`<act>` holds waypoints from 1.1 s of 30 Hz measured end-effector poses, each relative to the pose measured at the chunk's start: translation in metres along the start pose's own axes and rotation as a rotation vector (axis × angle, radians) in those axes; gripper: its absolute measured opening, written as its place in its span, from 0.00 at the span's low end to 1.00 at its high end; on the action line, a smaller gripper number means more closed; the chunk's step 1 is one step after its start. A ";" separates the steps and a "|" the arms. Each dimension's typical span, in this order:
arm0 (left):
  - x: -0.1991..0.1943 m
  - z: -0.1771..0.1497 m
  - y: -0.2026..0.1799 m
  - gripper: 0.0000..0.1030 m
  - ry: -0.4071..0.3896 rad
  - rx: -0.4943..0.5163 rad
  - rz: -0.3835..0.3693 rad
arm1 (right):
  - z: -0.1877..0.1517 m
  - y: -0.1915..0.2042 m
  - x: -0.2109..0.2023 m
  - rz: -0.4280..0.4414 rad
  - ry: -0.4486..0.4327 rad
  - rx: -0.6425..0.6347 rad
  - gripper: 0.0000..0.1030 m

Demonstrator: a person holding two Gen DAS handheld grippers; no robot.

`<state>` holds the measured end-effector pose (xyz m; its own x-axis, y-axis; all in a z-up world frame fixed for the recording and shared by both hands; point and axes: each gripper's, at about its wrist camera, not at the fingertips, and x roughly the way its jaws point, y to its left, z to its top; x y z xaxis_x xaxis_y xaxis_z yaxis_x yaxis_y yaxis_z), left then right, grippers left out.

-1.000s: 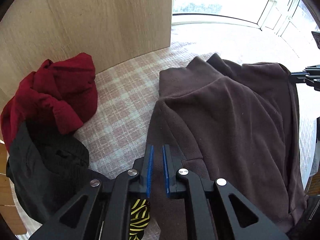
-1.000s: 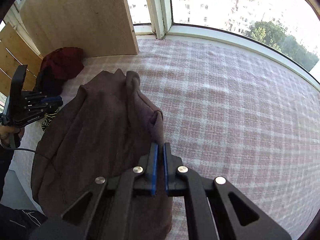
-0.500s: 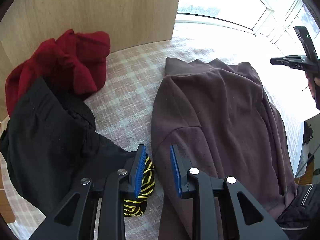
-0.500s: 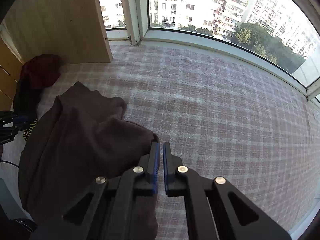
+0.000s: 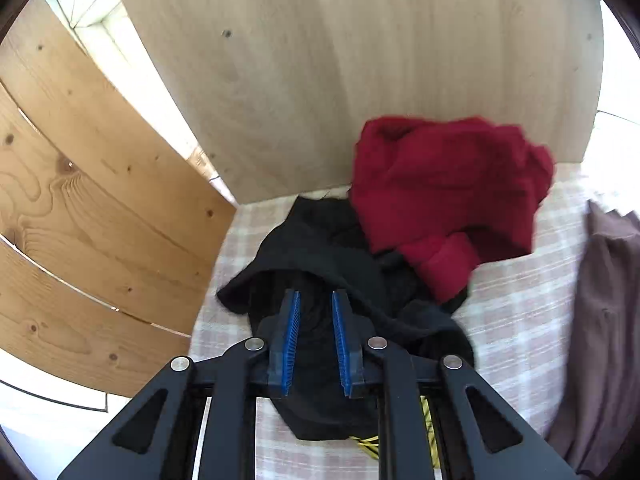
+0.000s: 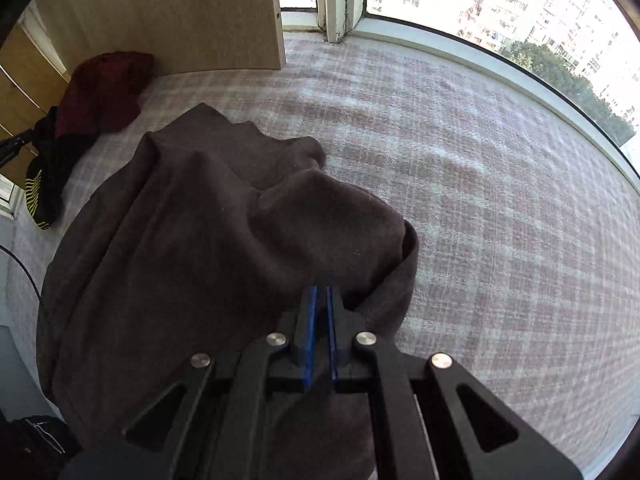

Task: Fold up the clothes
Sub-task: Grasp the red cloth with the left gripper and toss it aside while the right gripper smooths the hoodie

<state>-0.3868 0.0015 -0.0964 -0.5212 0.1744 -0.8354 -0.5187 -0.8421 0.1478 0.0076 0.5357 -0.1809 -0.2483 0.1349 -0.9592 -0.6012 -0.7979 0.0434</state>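
Starting on the left: your left hand-held gripper [image 5: 314, 322] hangs over the black garment [image 5: 320, 264] at the centre of its view, jaws narrowly parted and closing, blue pads astride a dark fold with no pinch on it yet. The red garment [image 5: 448, 192] lies crumpled just beyond, to the upper right, partly on top of the black one and against the wooden panel [image 5: 360, 60]. If the black piece is next, bite one clean edge rather than the bunched middle, and lift slowly so the red one slides off instead of coming along.

Over to the right: your right hand-held gripper [image 6: 321, 304] is clamped tight on the brown garment [image 6: 192, 240], pinching a raised ridge of cloth at the lower centre of the frame. The bulk of it spreads to the left and lower left of the jaws over the checked bed cover [image 6: 500, 200], with bare cover on the right. Lay that edge down flat, I'd say, and only let go once the fold lies smooth without a hump.
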 end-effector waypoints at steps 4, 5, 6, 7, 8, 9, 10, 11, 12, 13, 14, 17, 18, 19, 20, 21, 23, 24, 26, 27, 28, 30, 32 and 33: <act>0.005 0.032 -0.076 0.24 -0.020 0.101 -0.238 | 0.004 0.010 0.003 0.014 -0.028 0.016 0.06; 0.014 0.039 -0.096 0.24 -0.015 0.126 -0.259 | 0.004 0.013 0.004 0.009 -0.031 0.014 0.07; 0.023 0.046 -0.115 0.24 -0.010 0.150 -0.280 | 0.003 0.017 0.005 0.003 -0.033 0.011 0.10; 0.033 0.051 -0.133 0.24 -0.002 0.169 -0.287 | 0.002 0.020 0.006 -0.003 -0.034 0.007 0.12; 0.046 0.056 -0.145 0.24 0.009 0.183 -0.268 | 0.001 0.022 0.007 -0.010 -0.035 0.007 0.14; 0.059 0.059 -0.150 0.24 0.025 0.192 -0.230 | 0.000 0.022 0.009 -0.016 -0.037 0.010 0.15; 0.072 0.059 -0.152 0.24 0.042 0.197 -0.187 | -0.002 0.023 0.011 -0.022 -0.039 0.013 0.18; 0.082 0.059 -0.149 0.24 0.054 0.194 -0.144 | -0.004 0.021 0.011 -0.034 -0.040 0.017 0.20; 0.089 0.057 -0.138 0.24 0.057 0.186 -0.090 | -0.007 0.017 0.010 -0.049 -0.040 0.021 0.24; 0.093 0.053 -0.123 0.24 0.055 0.178 -0.028 | -0.011 0.013 0.009 -0.066 -0.039 0.028 0.26; 0.095 0.049 -0.105 0.23 0.058 0.161 0.017 | -0.014 0.007 0.008 -0.082 -0.036 0.039 0.28; 0.084 0.034 -0.058 0.18 0.071 0.109 0.065 | -0.024 -0.009 0.006 -0.084 -0.021 0.086 0.29; 0.070 0.028 -0.055 0.17 0.066 0.112 0.044 | -0.027 -0.012 0.004 -0.077 -0.017 0.101 0.29; 0.057 0.021 -0.053 0.19 0.061 0.115 0.022 | -0.031 -0.013 0.003 -0.071 -0.011 0.109 0.29; 0.043 0.014 -0.051 0.24 0.057 0.118 0.000 | -0.035 -0.011 0.001 -0.065 -0.004 0.113 0.29; 0.029 0.008 -0.048 0.26 0.052 0.120 -0.021 | -0.039 -0.008 -0.001 -0.059 -0.001 0.114 0.29; 0.002 -0.013 -0.065 0.35 0.066 0.148 -0.150 | -0.052 0.001 -0.006 -0.049 -0.003 0.114 0.34; -0.007 -0.026 -0.079 0.38 0.093 0.162 -0.232 | -0.058 0.005 -0.007 -0.047 -0.002 0.115 0.38; -0.013 -0.052 -0.107 0.44 0.173 0.199 -0.344 | -0.071 0.012 -0.008 -0.048 0.008 0.120 0.39; -0.011 -0.064 -0.121 0.44 0.218 0.214 -0.384 | -0.077 0.014 -0.007 -0.046 0.018 0.126 0.39; -0.008 -0.073 -0.132 0.43 0.259 0.223 -0.416 | -0.083 0.016 -0.006 -0.039 0.026 0.132 0.39; -0.002 -0.082 -0.144 0.42 0.302 0.211 -0.461 | -0.093 0.019 -0.005 -0.019 0.040 0.147 0.39; 0.002 -0.086 -0.154 0.42 0.327 0.200 -0.495 | -0.100 0.020 -0.005 -0.017 0.046 0.160 0.39; 0.002 -0.085 -0.158 0.42 0.321 0.206 -0.500 | -0.102 0.020 -0.004 -0.020 0.052 0.164 0.39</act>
<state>-0.2483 0.0917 -0.1662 0.0312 0.3329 -0.9425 -0.7834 -0.5774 -0.2299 0.0742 0.4592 -0.2046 -0.1982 0.1159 -0.9733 -0.7223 -0.6886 0.0651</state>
